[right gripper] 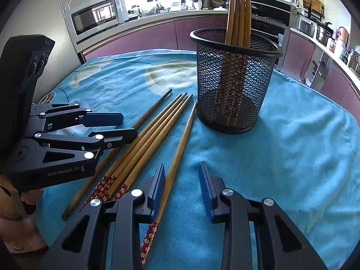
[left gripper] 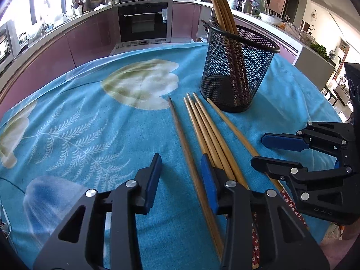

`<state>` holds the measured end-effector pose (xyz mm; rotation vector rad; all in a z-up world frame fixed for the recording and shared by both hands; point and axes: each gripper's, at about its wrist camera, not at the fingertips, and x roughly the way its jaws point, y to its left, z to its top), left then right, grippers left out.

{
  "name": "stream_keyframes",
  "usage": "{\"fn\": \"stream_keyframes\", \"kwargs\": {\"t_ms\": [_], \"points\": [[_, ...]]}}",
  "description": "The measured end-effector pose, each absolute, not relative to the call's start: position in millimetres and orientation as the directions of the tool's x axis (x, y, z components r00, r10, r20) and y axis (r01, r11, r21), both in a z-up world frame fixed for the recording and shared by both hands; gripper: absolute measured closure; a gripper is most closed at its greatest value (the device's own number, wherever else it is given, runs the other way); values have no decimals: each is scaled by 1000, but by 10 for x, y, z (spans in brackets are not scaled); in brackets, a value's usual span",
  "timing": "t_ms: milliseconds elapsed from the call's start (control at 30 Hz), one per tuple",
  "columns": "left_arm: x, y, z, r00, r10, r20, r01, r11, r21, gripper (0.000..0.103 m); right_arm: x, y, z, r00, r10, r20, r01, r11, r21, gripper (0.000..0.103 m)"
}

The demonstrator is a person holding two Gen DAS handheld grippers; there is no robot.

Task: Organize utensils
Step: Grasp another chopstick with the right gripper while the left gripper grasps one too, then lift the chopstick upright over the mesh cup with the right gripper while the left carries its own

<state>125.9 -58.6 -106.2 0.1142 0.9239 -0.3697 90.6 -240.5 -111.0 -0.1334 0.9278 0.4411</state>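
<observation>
A black mesh holder (left gripper: 236, 72) (right gripper: 234, 85) stands on the blue flowered cloth (left gripper: 90, 123) with several wooden chopsticks (left gripper: 220, 6) (right gripper: 238, 11) upright in it. In front of it more chopsticks lie flat: a bundle (left gripper: 209, 130) (right gripper: 153, 130), a darker single one (left gripper: 182, 135) (right gripper: 146, 117) and a lone one (left gripper: 229, 121) (right gripper: 184, 135). My left gripper (left gripper: 181, 168) (right gripper: 129, 126) is open astride the dark chopstick, its right finger against the bundle. My right gripper (right gripper: 182, 171) (left gripper: 261, 149) is open over the lone chopstick, which lies beside its left pad.
The table's far edge drops off to purple kitchen cabinets and an oven (left gripper: 144, 22). A microwave (right gripper: 96, 15) sits on the counter. A hand (right gripper: 15, 229) holds the left gripper's handle. A white cable (left gripper: 4, 222) lies at the cloth's left edge.
</observation>
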Motion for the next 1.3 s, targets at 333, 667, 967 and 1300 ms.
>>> {"fn": "stream_keyframes", "kwargs": {"t_ms": [333,667,967,1300], "points": [[1309,-658,-1066,549,-271,-790,346,935,-80,92,988,-2524,-1115,505,333,-797,-393,910,132,95],[1229,-583,-1008,560,-291,-775,331,937,-112,95,963,-2686,-1068,495,383,-780,-382,902,200,97],[1076,-458,-677,590,-362,-722,362,918,-164,95,829,-2838,-844,515,472,-715,-416,867,272,97],[901,-363,-280,617,-448,-647,405,886,-226,95,719,-2960,-547,565,525,-636,-439,845,306,97]]}}
